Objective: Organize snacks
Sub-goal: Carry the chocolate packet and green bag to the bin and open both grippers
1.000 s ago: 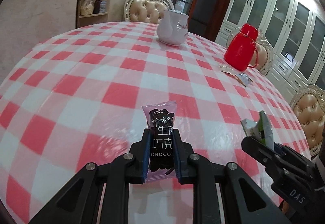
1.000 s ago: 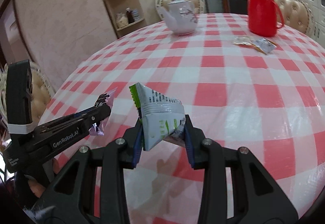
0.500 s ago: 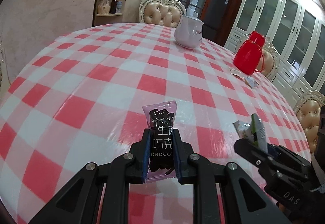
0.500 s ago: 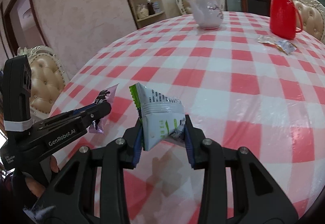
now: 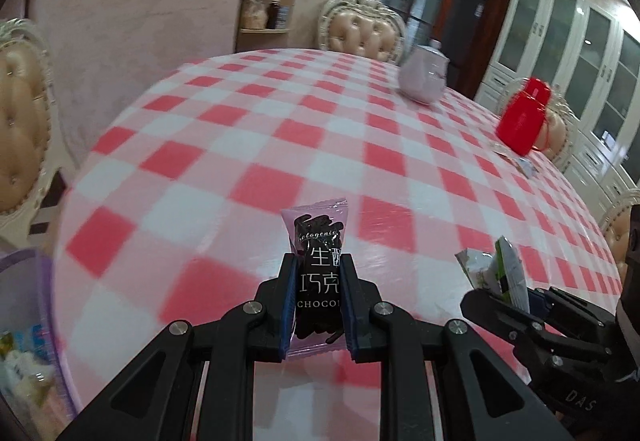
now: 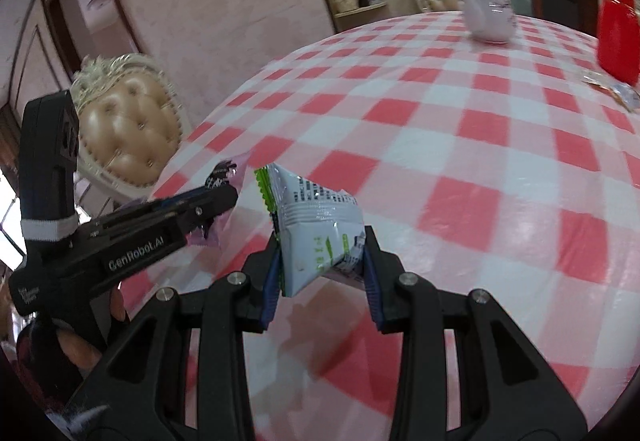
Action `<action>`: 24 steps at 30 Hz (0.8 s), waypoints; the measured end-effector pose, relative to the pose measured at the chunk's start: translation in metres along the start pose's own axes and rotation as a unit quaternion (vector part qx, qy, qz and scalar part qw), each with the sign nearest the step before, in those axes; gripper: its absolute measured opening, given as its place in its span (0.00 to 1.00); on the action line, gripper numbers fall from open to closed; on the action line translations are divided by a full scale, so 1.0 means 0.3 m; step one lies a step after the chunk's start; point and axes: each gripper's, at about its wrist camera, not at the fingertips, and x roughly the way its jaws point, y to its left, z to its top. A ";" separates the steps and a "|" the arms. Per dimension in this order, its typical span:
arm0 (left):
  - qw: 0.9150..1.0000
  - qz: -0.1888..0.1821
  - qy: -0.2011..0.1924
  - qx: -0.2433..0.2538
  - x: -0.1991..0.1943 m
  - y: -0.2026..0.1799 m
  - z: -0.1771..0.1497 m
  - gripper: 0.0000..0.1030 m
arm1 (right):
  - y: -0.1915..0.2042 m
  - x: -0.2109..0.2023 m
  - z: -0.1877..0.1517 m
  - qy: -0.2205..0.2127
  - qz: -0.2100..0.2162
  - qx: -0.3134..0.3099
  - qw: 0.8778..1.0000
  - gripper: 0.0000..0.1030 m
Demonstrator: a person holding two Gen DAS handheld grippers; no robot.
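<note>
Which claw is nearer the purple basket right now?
Left. The left claw, shut on the chocolate packet, is beside the purple basket; the right claw, gripping the green-white snack packet, is farther right.

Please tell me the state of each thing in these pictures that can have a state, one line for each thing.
Left gripper: jaws shut on the chocolate packet.
Chocolate packet: sealed, held upright above the table.
Right gripper: jaws shut on the green-and-white snack packet.
Green-and-white snack packet: sealed, held tilted.
Red thermos: upright, lid on.
White teapot: upright on the table.
Purple basket: holds snacks.
</note>
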 end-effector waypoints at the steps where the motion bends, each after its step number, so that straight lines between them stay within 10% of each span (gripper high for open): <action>1: 1.000 0.003 -0.001 -0.003 -0.011 0.015 -0.002 0.20 | 0.019 0.007 -0.002 0.002 0.007 -0.004 1.000 0.38; 24: 0.984 0.136 -0.027 -0.113 -0.285 0.550 -0.121 0.20 | 0.598 0.164 -0.100 0.067 0.162 -0.139 0.975 0.39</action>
